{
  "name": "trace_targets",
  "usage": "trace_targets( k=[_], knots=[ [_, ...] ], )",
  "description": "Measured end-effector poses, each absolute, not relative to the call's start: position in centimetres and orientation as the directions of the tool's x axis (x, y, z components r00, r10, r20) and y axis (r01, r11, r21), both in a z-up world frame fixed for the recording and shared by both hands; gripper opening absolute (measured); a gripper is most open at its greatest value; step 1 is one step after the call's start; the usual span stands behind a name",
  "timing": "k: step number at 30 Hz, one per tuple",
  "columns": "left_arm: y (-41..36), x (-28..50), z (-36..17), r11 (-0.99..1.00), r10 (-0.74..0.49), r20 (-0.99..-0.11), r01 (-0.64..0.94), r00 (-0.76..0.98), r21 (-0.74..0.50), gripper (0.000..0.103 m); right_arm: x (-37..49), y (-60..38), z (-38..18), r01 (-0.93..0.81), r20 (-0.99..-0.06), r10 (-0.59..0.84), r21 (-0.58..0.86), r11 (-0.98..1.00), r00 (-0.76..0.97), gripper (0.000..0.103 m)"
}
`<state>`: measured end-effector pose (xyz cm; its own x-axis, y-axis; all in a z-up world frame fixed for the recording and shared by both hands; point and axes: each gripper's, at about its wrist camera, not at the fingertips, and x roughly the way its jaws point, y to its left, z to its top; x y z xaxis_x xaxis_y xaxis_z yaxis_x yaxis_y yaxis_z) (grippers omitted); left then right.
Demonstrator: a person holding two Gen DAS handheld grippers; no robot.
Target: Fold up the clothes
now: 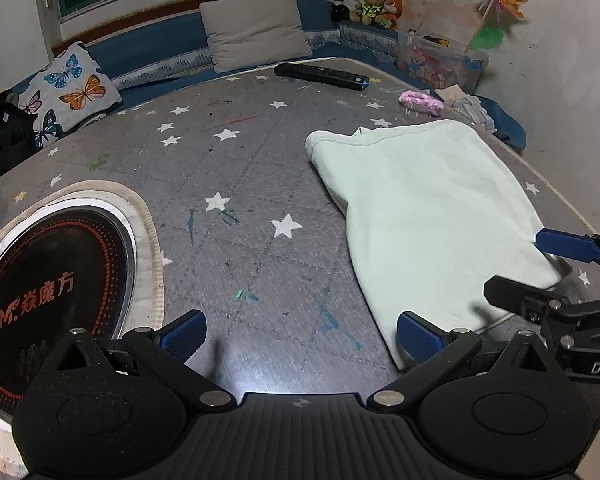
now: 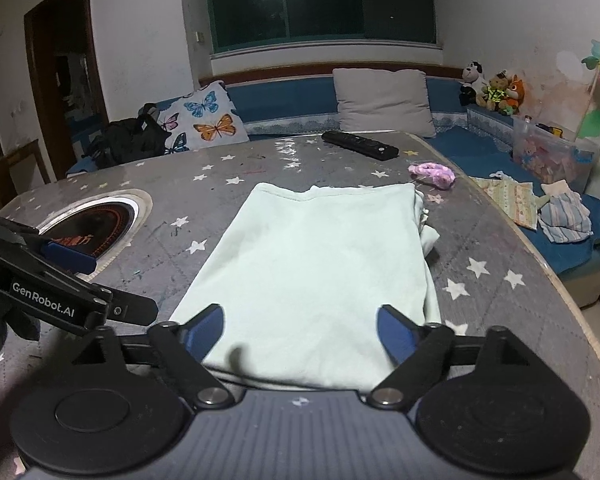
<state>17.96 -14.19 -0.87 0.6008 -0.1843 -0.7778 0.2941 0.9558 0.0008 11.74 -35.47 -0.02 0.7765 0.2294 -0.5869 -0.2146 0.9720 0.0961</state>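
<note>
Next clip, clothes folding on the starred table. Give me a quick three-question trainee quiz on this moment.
1. True or false: the right gripper is clamped on the pale green garment.
2. Which lies nearest the garment's far edge: (a) remote control, (b) pink fuzzy item, (c) butterfly cushion?
3. What round fixture is set into the table beside the left gripper?

Key: 1 false, its jaws stand open. 2 b. 3 an induction hob.
</note>
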Motion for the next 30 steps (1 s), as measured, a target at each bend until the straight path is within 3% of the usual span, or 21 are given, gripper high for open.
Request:
trace_targets(
  k=[8,30],
  knots=[
    [-14.0,16.4,-0.7,0.956,-0.186,-0.772,0.294,0.608,0.002,0.103,10.0,-35.4,-0.2,-0.179,-0.585,0.190,0.077,0.981,0.789,0.103],
    [-13.7,12.9,-0.5,0.954,-0.202,-0.752,0.299,0.627,-0.007,0.103,6.8,-34.6,-1.1,-0.138,-0.590,0.169,0.098,0.986,0.790,0.103]
  ],
)
